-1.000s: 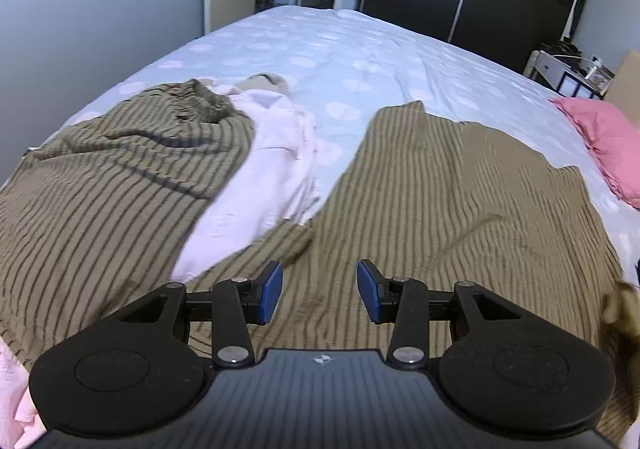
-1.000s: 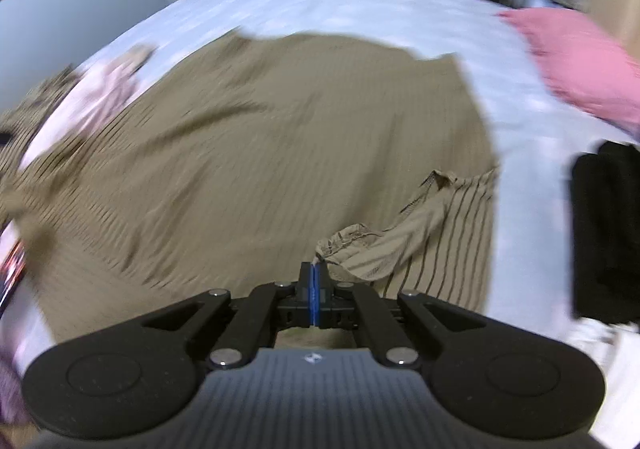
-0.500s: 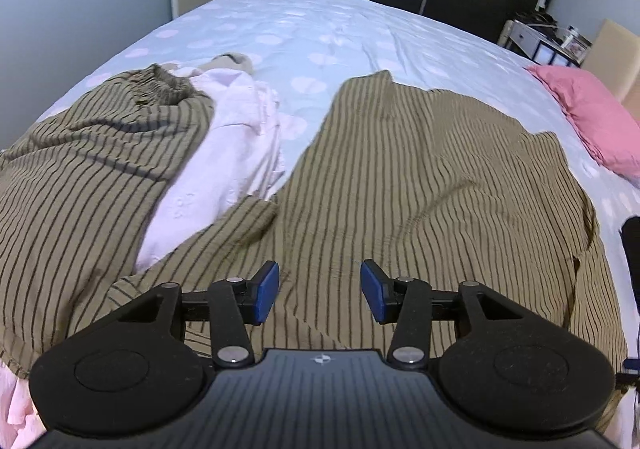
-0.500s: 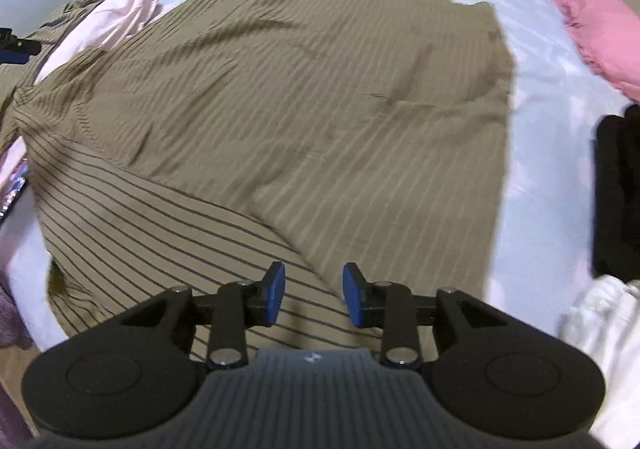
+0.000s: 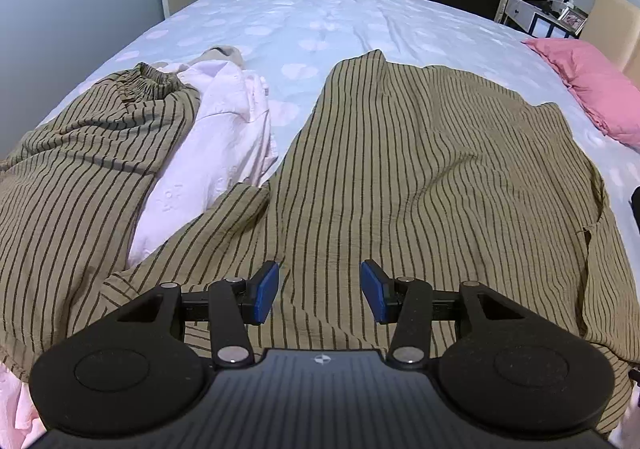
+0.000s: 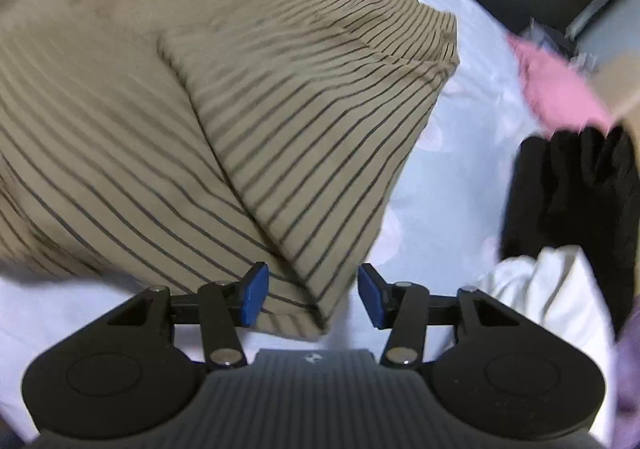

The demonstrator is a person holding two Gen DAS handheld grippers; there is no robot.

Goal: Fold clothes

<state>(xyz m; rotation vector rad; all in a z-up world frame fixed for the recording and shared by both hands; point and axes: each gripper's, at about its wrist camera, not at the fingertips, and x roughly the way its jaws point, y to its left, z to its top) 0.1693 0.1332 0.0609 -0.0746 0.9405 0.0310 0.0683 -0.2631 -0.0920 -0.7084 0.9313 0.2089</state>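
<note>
An olive garment with thin dark stripes [image 5: 420, 169] lies spread on the bed, one part folded over itself. My left gripper [image 5: 319, 292] is open and empty, just above its near part. In the right wrist view the same striped garment [image 6: 280, 121] shows a folded flap whose near corner lies between the open fingers of my right gripper [image 6: 313, 296]; whether they touch the cloth I cannot tell. The view is blurred.
A second striped olive piece [image 5: 80, 153] and a pale pink garment [image 5: 216, 137] lie at the left. A pink pillow [image 5: 592, 89] sits at the far right. A black garment [image 6: 576, 185] and a white one [image 6: 548, 293] lie right of the striped cloth. The bedsheet [image 5: 320, 17] stretches behind.
My right gripper went from shut on the striped cloth to open and has moved down to the flap's right corner. My left gripper stayed open while its view drifted slightly.
</note>
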